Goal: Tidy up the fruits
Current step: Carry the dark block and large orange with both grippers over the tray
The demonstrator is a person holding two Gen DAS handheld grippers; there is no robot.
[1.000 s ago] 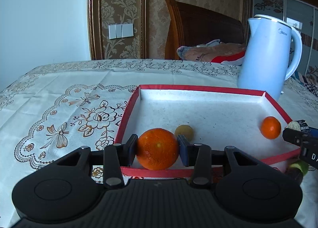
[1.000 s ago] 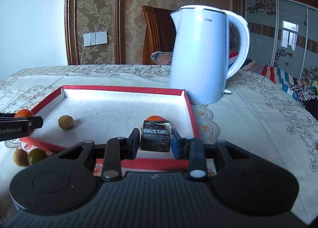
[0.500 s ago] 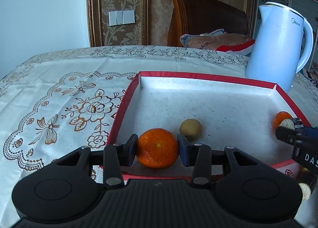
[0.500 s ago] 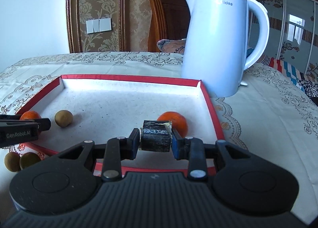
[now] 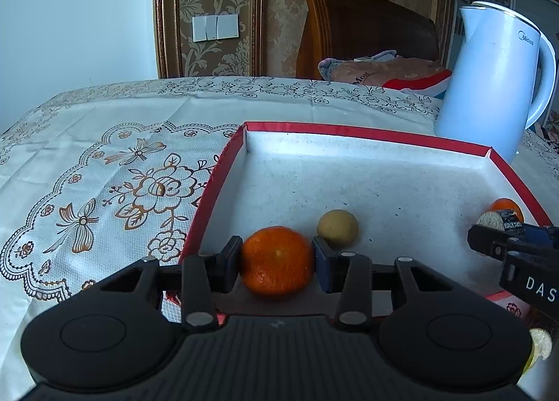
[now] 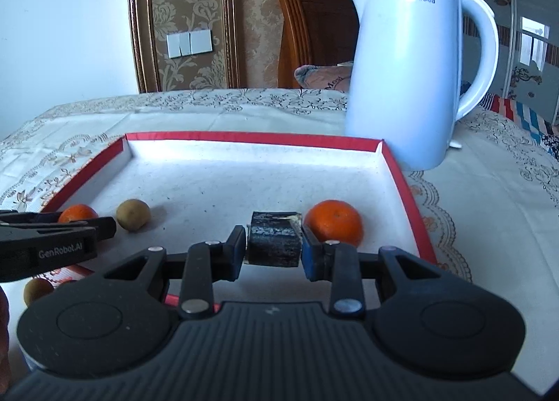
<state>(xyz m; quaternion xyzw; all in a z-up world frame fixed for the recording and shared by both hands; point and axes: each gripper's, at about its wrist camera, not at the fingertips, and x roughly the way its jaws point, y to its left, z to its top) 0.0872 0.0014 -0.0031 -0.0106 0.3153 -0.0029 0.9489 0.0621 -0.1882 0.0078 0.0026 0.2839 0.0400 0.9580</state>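
Since a second earlier you had carried both loads further over the red-rimmed tray [image 5: 412, 142]. Your left gripper [image 5: 277, 259] gripped the bright, dimpled orange [image 5: 277, 260] just above the near-left floor, beside a small tan fruit [image 5: 337, 228]. Your right gripper [image 6: 273, 243] clamped a dark block [image 6: 274, 243] beside a second orange [image 6: 333, 222].

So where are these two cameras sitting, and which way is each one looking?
Left wrist: rides on the left claw, looking forward over the red tray; its fingers grip an orange.
Right wrist: rides on the right claw, facing the kettle; its fingers grip a dark block.
Shared: tray, kettle, the brownish fruit, and each other's claw.
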